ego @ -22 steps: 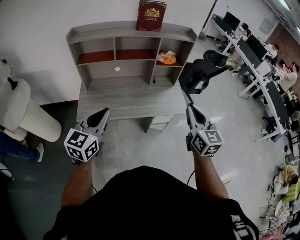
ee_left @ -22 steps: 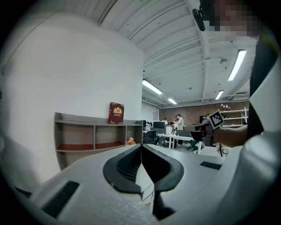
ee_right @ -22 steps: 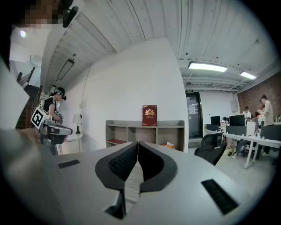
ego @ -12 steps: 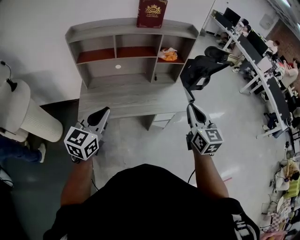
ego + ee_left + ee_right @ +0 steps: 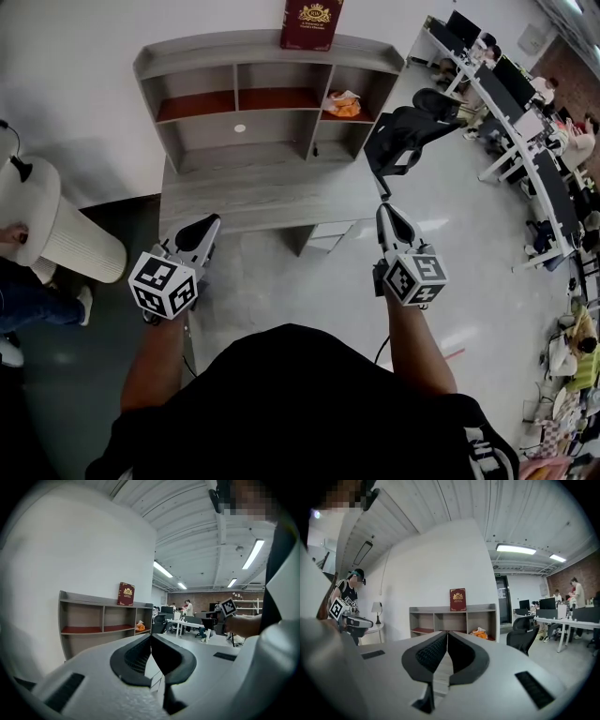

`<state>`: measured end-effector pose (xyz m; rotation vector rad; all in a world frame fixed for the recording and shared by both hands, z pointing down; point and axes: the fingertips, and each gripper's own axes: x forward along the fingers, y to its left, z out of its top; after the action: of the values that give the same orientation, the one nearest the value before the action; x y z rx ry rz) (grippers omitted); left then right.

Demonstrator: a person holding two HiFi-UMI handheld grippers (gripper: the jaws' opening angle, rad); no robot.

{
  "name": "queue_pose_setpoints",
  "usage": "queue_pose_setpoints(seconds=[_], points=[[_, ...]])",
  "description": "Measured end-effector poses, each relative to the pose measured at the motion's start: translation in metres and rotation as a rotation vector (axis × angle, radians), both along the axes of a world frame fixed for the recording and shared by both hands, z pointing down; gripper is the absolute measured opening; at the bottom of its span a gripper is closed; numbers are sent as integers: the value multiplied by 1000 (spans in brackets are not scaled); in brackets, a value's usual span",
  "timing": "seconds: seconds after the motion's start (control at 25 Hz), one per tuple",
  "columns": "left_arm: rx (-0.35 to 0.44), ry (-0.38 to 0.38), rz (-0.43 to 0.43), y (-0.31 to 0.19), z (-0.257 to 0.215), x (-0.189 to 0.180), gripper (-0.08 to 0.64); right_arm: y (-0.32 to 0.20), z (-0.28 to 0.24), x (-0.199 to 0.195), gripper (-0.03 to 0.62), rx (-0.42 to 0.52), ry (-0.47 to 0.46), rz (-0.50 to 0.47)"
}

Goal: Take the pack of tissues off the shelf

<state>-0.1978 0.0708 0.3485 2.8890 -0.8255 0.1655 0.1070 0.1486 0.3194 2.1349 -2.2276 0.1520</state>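
Note:
The pack of tissues (image 5: 343, 103), orange and white, lies in the right-hand upper compartment of the grey shelf (image 5: 267, 56) that stands on a grey desk (image 5: 272, 202). It also shows small in the left gripper view as the tissue pack (image 5: 139, 626) and in the right gripper view as the tissue pack (image 5: 478, 633). My left gripper (image 5: 208, 223) is shut and empty, in front of the desk's left part. My right gripper (image 5: 386, 208) is shut and empty by the desk's right front corner. Both are well short of the shelf.
A dark red book (image 5: 312, 21) stands on top of the shelf. A black office chair (image 5: 403, 136) sits right of the desk. A white ribbed stand (image 5: 56, 230) is at the left. Rows of office desks with people (image 5: 525, 122) fill the right side.
The desk and shelf sit slightly higher and further right in the head view. Both grippers keep about the same pose and stay shut.

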Motion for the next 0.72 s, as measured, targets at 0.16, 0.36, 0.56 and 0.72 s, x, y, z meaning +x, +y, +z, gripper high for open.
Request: queue_pose_setpoints(seconds=[0.16,0.36,0.56,0.72], points=[[-16,-5,5,-6,9,-16,17,-6,4,-13,14,-1,-8,8],[-24,-13,4,-8,17,-31,17,-12,14,-32,14,-10,-9,-4],[-37,-22,1,-11,23,-37,17,-16,16,-32,14,-12,-8,-2],[-49,-36,11,-22,29,-26,17,-25,21,-20,14,-11,-15,9]])
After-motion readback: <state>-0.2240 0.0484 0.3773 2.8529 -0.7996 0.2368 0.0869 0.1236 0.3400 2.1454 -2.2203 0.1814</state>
